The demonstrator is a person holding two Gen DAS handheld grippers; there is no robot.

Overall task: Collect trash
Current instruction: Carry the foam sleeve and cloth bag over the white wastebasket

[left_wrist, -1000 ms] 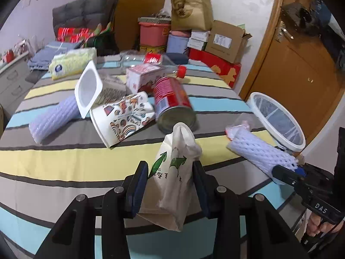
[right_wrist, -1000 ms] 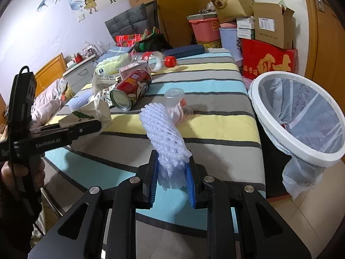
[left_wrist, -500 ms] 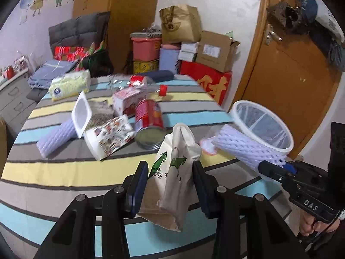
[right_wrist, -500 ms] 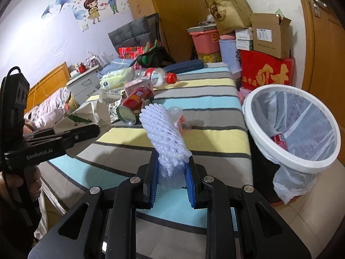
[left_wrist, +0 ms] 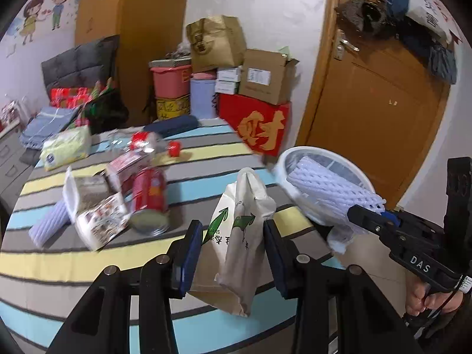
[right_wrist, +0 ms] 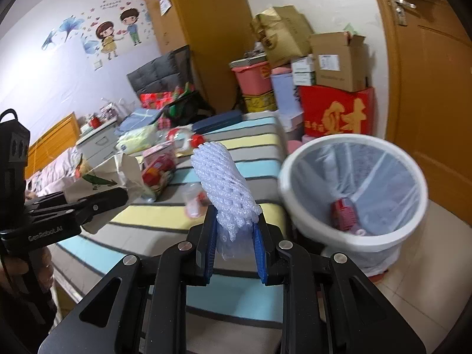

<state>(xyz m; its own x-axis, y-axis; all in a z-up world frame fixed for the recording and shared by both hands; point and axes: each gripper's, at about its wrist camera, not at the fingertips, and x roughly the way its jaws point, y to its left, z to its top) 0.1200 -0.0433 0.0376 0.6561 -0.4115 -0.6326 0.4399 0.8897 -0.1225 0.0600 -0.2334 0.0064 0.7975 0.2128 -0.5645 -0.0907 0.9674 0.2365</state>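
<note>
The left claw [left_wrist: 233, 247] grips a crumpled paper bag [left_wrist: 242, 230] with green arrows, lifted off the striped bed [left_wrist: 59, 253]. The right claw [right_wrist: 234, 239] is clamped on a white foam net sleeve [right_wrist: 224, 188] — held up beside the white trash bin [right_wrist: 354, 236], which stands on the floor against the bed's edge. Farther back on the bed lie a red can [left_wrist: 149, 194], a patterned paper cup [left_wrist: 100, 224] and another foam sleeve [left_wrist: 48, 221].

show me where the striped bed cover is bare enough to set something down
Bare stripes run along the near edge of the striped cover, in front of the red can and patterned carton. Further back, around the tissue pack and plastic bottle, it is crowded.
</note>
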